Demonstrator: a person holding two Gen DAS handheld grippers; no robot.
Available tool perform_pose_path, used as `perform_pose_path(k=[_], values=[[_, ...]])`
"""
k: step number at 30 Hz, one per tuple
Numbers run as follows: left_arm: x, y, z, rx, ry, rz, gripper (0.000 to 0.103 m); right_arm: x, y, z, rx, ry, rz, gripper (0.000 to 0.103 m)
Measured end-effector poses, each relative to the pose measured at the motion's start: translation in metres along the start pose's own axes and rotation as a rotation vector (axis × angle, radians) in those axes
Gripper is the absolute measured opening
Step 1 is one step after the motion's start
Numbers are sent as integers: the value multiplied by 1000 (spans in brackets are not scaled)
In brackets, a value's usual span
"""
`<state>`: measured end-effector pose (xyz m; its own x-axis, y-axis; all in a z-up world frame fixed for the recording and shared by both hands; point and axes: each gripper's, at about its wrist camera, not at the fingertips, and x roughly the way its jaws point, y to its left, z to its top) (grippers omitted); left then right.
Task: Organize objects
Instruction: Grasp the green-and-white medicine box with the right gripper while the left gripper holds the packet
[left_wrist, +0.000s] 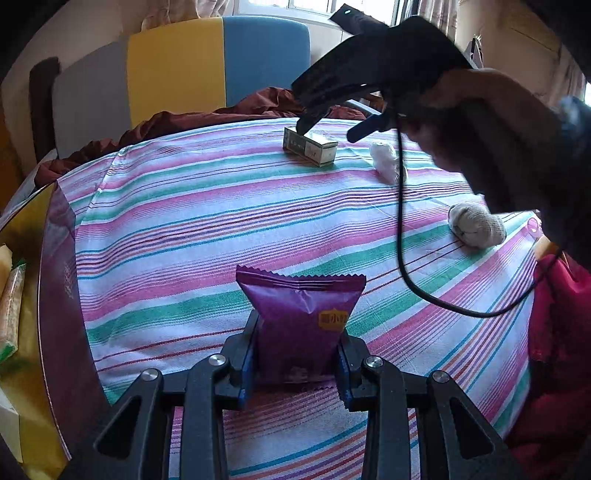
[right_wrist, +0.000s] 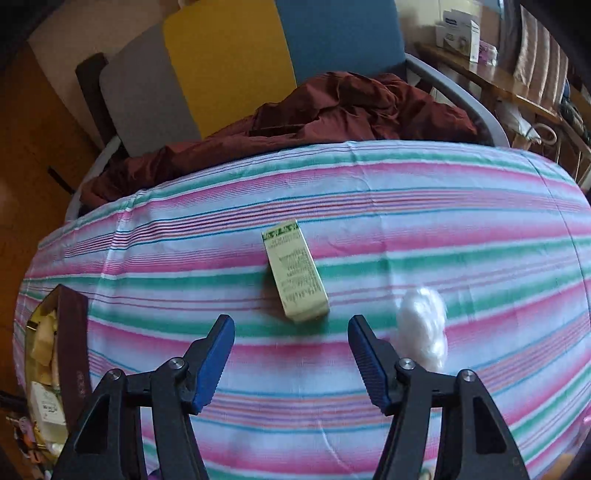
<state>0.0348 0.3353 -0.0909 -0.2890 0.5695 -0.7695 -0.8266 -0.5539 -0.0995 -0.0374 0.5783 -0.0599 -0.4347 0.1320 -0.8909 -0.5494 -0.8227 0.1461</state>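
My left gripper (left_wrist: 297, 347) is shut on a purple snack packet (left_wrist: 301, 314), held upright above the striped cloth. In the left wrist view my right gripper (left_wrist: 325, 129), carried by a hand, hovers over a pale green carton (left_wrist: 310, 147) at the far side of the table. In the right wrist view that carton (right_wrist: 295, 273) lies flat just beyond my open right gripper (right_wrist: 291, 325), nothing between its blue pads. A white wad (right_wrist: 423, 325) lies beside the right finger. A rolled white sock (left_wrist: 476, 225) rests at the right.
A dark purple box (left_wrist: 59, 295) with packets inside stands at the table's left edge, also seen as the box (right_wrist: 74, 339) in the right wrist view. A maroon cloth (right_wrist: 332, 110) lies behind the table. A black cable (left_wrist: 402, 240) hangs from the right hand. Red fabric (left_wrist: 557, 332) is at the right.
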Motion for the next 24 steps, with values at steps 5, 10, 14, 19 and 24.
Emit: perform_pose_path(k=[5,10,14,19,24], values=[[1,2,0,0,-10,-11,35,45,8,19,-60,48,-119,49],[2,3,0,6,-21,-10,35,35,13,2,-109,71,-68,29],[0,1,-4,15,-34,-1,35,19,12,-38,-133,130,-20,30],[-2,-3,-5,35,-33,15,35,-10,9,-92,-115,189,34,29],[-9,-6,-9,44,-8,33,34,-28,5,-131,-98,167,19,30]])
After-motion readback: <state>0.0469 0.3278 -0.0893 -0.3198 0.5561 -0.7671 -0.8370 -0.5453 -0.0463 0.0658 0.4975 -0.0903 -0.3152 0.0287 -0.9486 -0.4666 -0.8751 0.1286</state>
